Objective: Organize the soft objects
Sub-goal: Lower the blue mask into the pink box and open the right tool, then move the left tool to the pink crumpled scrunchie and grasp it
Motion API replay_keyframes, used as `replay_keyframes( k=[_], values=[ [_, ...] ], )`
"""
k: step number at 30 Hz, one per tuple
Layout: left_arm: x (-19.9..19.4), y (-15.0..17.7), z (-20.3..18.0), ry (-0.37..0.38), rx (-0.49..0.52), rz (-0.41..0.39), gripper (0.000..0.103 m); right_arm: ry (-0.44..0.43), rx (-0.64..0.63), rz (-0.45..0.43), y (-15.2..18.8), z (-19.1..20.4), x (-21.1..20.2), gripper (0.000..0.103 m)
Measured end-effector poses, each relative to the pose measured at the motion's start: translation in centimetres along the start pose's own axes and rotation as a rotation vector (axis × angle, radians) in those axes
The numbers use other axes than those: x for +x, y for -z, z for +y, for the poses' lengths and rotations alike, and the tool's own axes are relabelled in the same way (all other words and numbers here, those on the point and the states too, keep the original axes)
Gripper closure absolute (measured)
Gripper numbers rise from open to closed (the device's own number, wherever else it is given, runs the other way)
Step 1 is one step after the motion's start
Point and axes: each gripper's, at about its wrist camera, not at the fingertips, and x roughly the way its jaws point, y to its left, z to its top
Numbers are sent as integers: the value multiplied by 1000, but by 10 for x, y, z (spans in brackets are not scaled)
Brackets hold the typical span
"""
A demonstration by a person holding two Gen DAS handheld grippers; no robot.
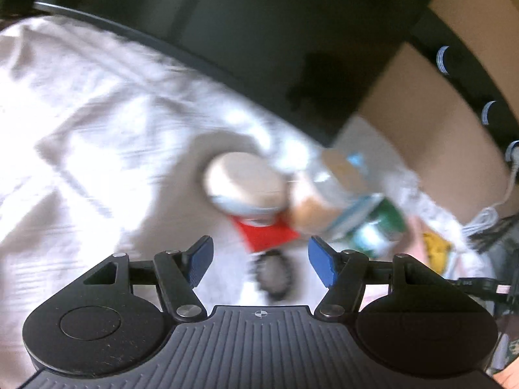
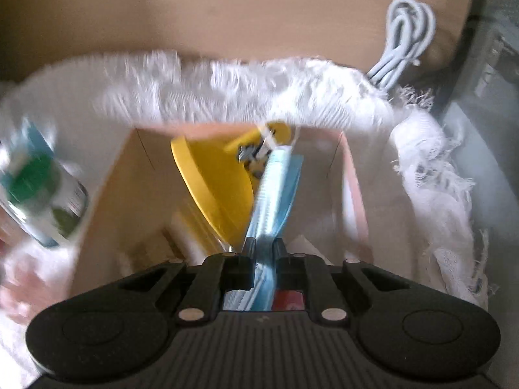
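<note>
My right gripper is shut on a light blue face mask, which hangs over an open pink box. A yellow item lies inside the box. My left gripper is open and empty above a white cloth. Just beyond its blue fingertips lie a black hair tie, a red piece and a round beige-topped object. All is blurred by motion.
A green and white packet lies beside the box, also in the right wrist view. A frayed white towel surrounds the box. A coiled white cable lies on brown cardboard. A dark panel stands behind.
</note>
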Motion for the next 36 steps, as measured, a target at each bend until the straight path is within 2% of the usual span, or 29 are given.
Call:
replay_keyframes(
  k=[2, 5, 6, 7, 8, 12, 15, 17, 21, 24, 28, 31, 34, 36],
  values=[
    [2, 1, 6, -16, 14, 15, 33, 12, -13, 12, 3, 2, 5, 89],
    [11, 3, 2, 12, 80, 47, 33, 16, -4, 19, 2, 0, 1, 72],
    [16, 4, -5, 28, 117, 57, 33, 15, 0, 13, 2, -4, -4, 53],
    [19, 6, -13, 39, 149, 61, 33, 5, 2, -7, 4, -6, -13, 38],
    [24, 8, -18, 49, 181, 61, 33, 3, 3, -46, 7, -8, -24, 36],
    [48, 13, -40, 55, 278, 64, 33, 25, -61, -152, 19, -6, -65, 33],
    [70, 13, -49, 8, 303, 90, 33, 32, -109, -231, 36, -2, -94, 31],
    [77, 13, -52, 13, 298, 97, 33, 43, -158, -277, 49, 5, -111, 29],
    [73, 14, -82, 235, 338, 95, 33, 29, -231, -295, 72, 21, -127, 26],
    [79, 18, -110, 294, 375, 131, 33, 3, -242, -272, 84, 30, -130, 26],
    [103, 34, -136, 213, 430, 192, 33, -26, -263, -252, 97, 43, -131, 26],
    [119, 48, -144, 186, 472, 229, 33, -43, -280, -247, 104, 48, -133, 26],
    [129, 57, -146, 179, 492, 249, 33, -46, -279, -246, 109, 49, -133, 26],
    [127, 61, -146, 192, 494, 230, 34, -41, -269, -254, 112, 48, -133, 26]
  ],
)
